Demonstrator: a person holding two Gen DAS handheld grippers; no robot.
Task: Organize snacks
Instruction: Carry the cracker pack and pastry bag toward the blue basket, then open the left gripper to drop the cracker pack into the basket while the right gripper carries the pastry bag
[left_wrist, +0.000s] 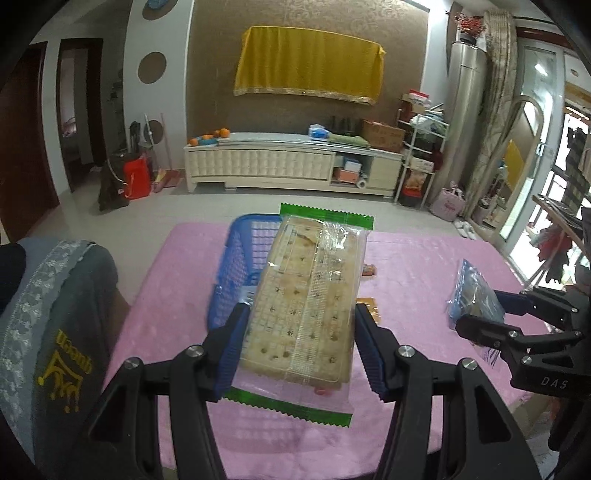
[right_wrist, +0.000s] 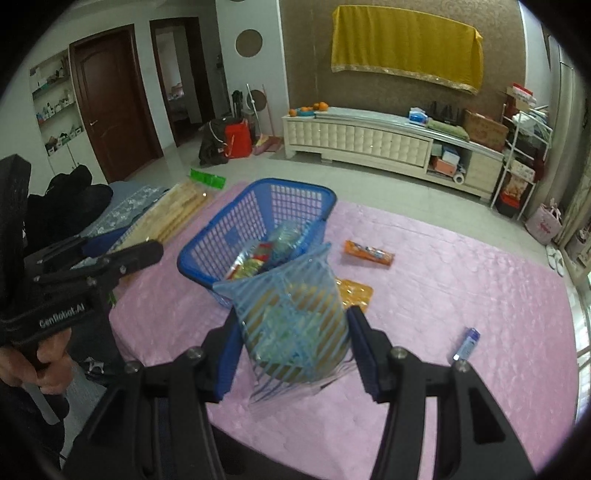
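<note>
My left gripper is shut on a long clear pack of crackers with green ends, held above the pink table, its far end over the blue basket. My right gripper is shut on a blue-striped clear bag of snacks, lifted just in front of the blue basket. Several snack packs lie inside that basket. In the right wrist view the left gripper with the cracker pack shows at the left. The right gripper with its bag shows at the right of the left wrist view.
An orange snack bar, a flat orange pack and a small blue tube lie on the pink tablecloth. A chair back with a grey cover stands at the table's left. A white cabinet is across the floor.
</note>
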